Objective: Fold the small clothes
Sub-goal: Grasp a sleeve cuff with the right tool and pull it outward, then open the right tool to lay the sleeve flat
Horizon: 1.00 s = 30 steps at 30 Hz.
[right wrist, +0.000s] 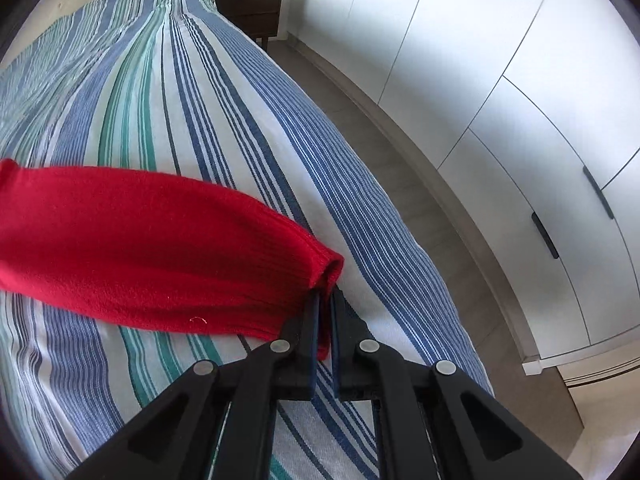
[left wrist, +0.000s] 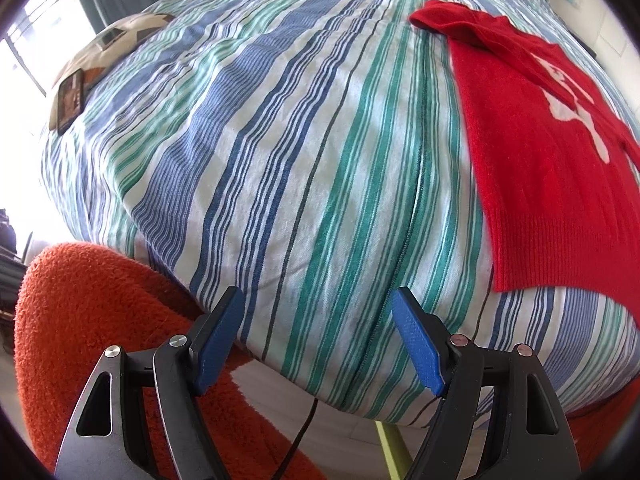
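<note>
A small red knit sweater [left wrist: 536,152] with a white motif lies flat on the striped bed cover [left wrist: 280,160], at the right of the left wrist view. Its left sleeve is folded over near the top. My left gripper [left wrist: 318,308] is open and empty, above the bed's near edge, well left of the sweater's ribbed hem. In the right wrist view my right gripper [right wrist: 325,304] is shut on the ribbed cuff of the sweater's red sleeve [right wrist: 160,248], which stretches leftward just above the cover [right wrist: 200,112].
An orange fluffy rug [left wrist: 88,320] lies on the floor below the bed's near edge. A patterned pillow [left wrist: 116,44] with a phone or tablet [left wrist: 71,101] lies at the bed's far left. White wardrobe doors [right wrist: 500,100] and a dark nightstand [right wrist: 252,12] stand right of the bed.
</note>
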Motion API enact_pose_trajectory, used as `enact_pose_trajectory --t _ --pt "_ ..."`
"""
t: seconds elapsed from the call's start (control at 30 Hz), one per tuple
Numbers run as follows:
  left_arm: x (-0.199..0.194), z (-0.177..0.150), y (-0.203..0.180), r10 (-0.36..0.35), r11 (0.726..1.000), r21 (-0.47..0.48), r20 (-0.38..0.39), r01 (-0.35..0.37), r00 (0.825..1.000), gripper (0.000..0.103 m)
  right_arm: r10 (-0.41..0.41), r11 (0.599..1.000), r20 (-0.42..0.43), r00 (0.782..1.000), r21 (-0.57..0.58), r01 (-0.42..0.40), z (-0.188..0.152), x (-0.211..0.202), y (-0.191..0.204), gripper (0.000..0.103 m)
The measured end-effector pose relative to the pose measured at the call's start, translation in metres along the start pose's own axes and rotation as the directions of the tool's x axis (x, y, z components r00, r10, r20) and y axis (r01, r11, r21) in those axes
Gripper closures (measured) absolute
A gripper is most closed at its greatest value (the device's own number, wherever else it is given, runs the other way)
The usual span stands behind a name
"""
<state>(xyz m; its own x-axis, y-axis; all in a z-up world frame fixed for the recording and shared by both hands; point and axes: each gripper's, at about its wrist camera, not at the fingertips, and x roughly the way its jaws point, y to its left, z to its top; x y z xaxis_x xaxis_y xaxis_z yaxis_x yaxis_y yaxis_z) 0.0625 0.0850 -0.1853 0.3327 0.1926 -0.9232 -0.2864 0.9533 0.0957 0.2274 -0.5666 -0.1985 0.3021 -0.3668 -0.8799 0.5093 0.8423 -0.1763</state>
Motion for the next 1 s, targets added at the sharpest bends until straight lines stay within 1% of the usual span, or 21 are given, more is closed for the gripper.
enact_pose_trajectory --t 0.07,0.13,0.2,0.27,0.3,0.33,0.4,0.43,0.5,0.57,0.63,0.67,0.7,0.73,0.77,0.83,0.87,0.9,0.93,0.97,1.0 --pt "-0.001 0.0 -0.001 -0.002 1.0 0.01 0.004 0.002 1.0 0.025 0.01 1.0 0.014 1.0 0.022 -0.011 -0.005 -0.009 -0.011 0.085" --pt "-0.002 0.0 -0.002 -0.006 1.0 0.013 0.008 0.006 1.0 0.025 0.003 0.997 0.027 1.0 0.08 -0.006 -0.013 -0.016 -0.029 0.052" --pt "-0.003 -0.001 -0.002 -0.01 1.0 0.012 0.007 0.01 1.0 0.025 -0.001 0.985 0.026 1.0 0.172 -0.003 -0.023 -0.022 -0.049 0.037" --pt "-0.003 -0.001 0.0 -0.016 1.0 0.006 0.005 0.016 1.0 0.025 -0.027 0.965 0.013 1.0 0.26 0.023 -0.036 -0.027 -0.069 0.037" --pt "-0.002 -0.001 0.0 -0.018 1.0 0.003 0.005 0.018 1.0 0.025 -0.03 0.953 0.019 0.999 0.301 0.023 -0.043 -0.032 -0.078 0.037" --pt "-0.002 -0.001 0.001 -0.022 1.0 0.0 0.005 0.022 1.0 0.025 -0.025 0.94 0.043 0.999 0.341 0.009 -0.051 -0.041 -0.086 0.037" --pt "-0.002 0.0 0.002 -0.025 1.0 -0.003 0.006 0.025 1.0 0.025 -0.007 0.933 0.107 0.994 0.359 -0.032 -0.062 -0.064 -0.09 0.037" --pt "-0.002 0.0 0.003 -0.029 1.0 -0.003 0.006 0.029 1.0 0.025 0.007 0.935 0.135 0.991 0.35 -0.055 -0.065 -0.073 -0.088 0.037" --pt "-0.01 0.005 0.007 -0.045 0.999 -0.015 0.012 0.045 0.999 0.025 0.063 0.945 0.203 0.977 0.302 -0.124 -0.074 -0.101 -0.077 0.037" --pt "-0.03 0.014 0.011 -0.076 0.996 -0.034 0.066 0.079 0.995 0.025 0.147 0.95 0.262 0.954 0.229 -0.21 -0.087 -0.131 -0.06 0.037" --pt "-0.057 0.032 0.008 -0.116 0.993 -0.014 0.146 0.119 0.982 0.024 0.234 0.947 0.305 0.923 0.145 -0.288 -0.102 -0.154 -0.042 0.036" --pt "-0.076 0.049 0.0 -0.143 0.99 0.022 0.197 0.141 0.97 0.023 0.27 0.943 0.325 0.906 0.1 -0.317 -0.113 -0.165 -0.03 0.035" --pt "-0.087 0.061 -0.007 -0.162 0.987 0.052 0.227 0.154 0.96 0.018 0.3 0.939 0.342 0.89 0.059 -0.339 -0.125 -0.173 -0.019 0.034" --pt "-0.102 0.08 -0.023 -0.199 0.978 0.115 0.272 0.174 0.941 0.015 0.325 0.934 0.351 0.878 0.026 -0.356 -0.134 -0.177 -0.01 0.033" --pt "-0.113 0.095 -0.039 -0.231 0.967 0.176 0.301 0.184 0.925 0.015 0.352 0.928 0.354 0.866 -0.01 -0.373 -0.142 -0.181 0.002 0.033" --pt "-0.123 0.119 -0.073 -0.302 0.931 0.301 0.318 0.206 0.899 0.015 0.398 0.914 0.344 0.85 -0.068 -0.4 -0.159 -0.183 0.021 0.033" --pt "-0.124 0.132 -0.102 -0.359 0.889 0.401 0.311 0.221 0.88 0.015 0.411 0.909 0.336 0.847 -0.082 -0.409 -0.164 -0.181 0.034 0.033" --pt "-0.121 0.139 -0.126 -0.389 0.852 0.478 0.302 0.215 0.87 0.015 0.425 0.903 0.324 0.845 -0.094 -0.419 -0.171 -0.18 0.038 0.033" --pt "-0.117 0.144 -0.145 -0.399 0.824 0.53 0.295 0.199 0.868 0.016 0.438 0.898 0.306 0.846 -0.104 -0.427 -0.175 -0.178 0.045 0.033" --pt "-0.103 0.151 -0.174 -0.404 0.779 0.601 0.262 0.179 0.876 0.02 0.446 0.895 0.293 0.846 -0.11 -0.433 -0.177 -0.176 0.049 0.033" --pt "-0.092 0.156 -0.191 -0.401 0.753 0.633 0.226 0.178 0.888 0.03 0.451 0.892 0.289 0.845 -0.115 -0.437 -0.181 -0.175 0.052 0.033"
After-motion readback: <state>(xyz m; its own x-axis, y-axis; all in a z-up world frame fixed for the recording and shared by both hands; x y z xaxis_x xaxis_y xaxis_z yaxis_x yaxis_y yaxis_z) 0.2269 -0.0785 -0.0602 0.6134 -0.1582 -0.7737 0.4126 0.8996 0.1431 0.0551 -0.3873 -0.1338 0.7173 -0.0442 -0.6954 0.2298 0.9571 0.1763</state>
